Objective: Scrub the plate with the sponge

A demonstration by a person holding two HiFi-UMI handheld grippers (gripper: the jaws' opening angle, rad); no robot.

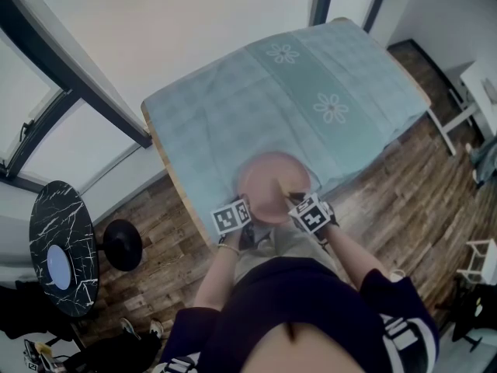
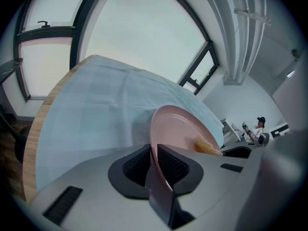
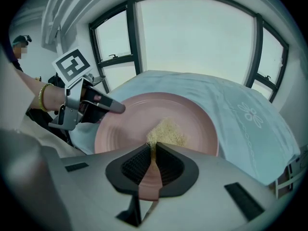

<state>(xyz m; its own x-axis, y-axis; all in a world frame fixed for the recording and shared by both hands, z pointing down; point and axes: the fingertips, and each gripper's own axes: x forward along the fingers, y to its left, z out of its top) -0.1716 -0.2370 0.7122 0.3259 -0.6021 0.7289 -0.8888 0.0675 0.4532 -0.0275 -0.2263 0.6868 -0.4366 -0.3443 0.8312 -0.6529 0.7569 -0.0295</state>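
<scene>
Though blurred overhead, the pink plate seems ridged.

**Pink plate held by its rim, sponge pressed on its face**

The plate is round, pale pink and glossy, with faint concentric ridges inside its rim. It sits over the near edge of the cloth-covered surface, face up and partly overhanging. The left gripper has its jaws clamped on the plate's rim. Whether the plate rests on the cloth cannot be told. The sponge is a small, pale yellow, fibrous wad. It is pinched in the jaws of the right gripper and lies against the plate's inner face, near its middle.
</scene>
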